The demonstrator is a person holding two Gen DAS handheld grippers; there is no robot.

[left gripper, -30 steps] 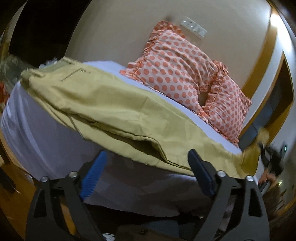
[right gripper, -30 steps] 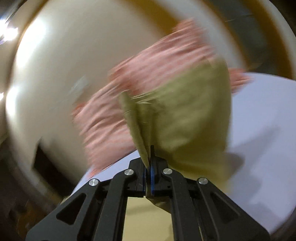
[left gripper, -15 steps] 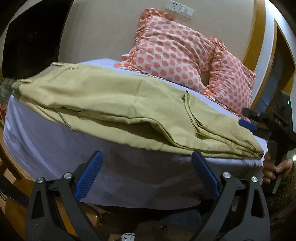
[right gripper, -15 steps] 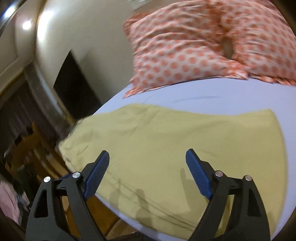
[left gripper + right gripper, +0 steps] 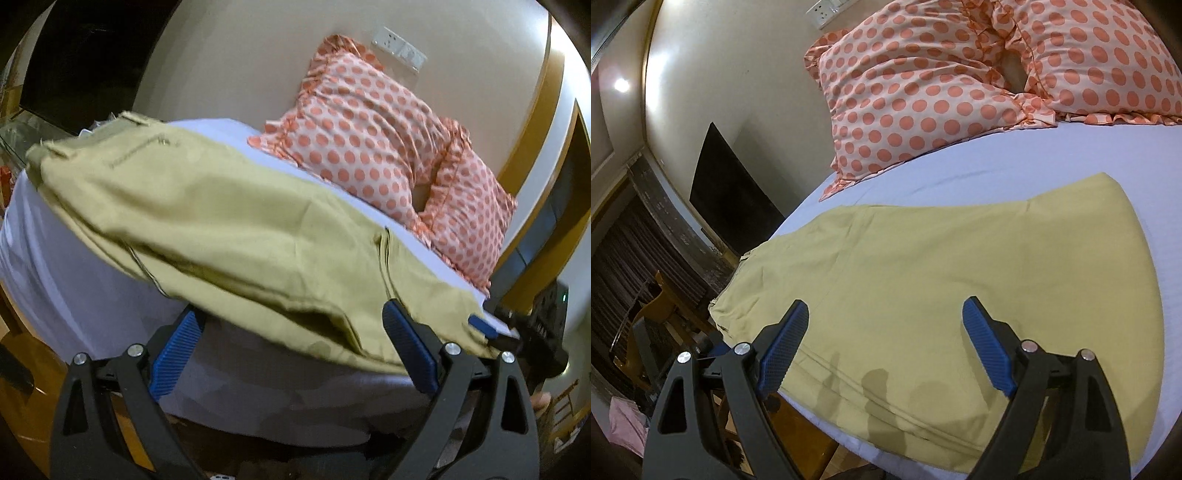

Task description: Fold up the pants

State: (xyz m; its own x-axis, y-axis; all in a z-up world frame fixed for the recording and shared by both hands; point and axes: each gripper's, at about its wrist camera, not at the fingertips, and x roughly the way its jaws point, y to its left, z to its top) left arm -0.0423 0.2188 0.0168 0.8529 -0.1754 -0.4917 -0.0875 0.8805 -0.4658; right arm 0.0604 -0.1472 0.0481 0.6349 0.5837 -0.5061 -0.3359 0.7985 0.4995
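Khaki pants lie folded on the white bed sheet, waistband at the far left, fold edge hanging near the bed's front edge. My left gripper is open and empty, low at the bed's front edge just below the pants' hem. In the right wrist view the pants lie flat. My right gripper is open and empty just above their near edge. The right gripper also shows in the left wrist view at the pants' right end.
Two orange polka-dot pillows lean on the wall at the head of the bed. A dark panel and a wooden chair stand left of the bed. Wall sockets sit above the pillows.
My right gripper let go of the pants leg it held a second ago and now hovers open over the flat pants. My left gripper has moved closer under the front edge.
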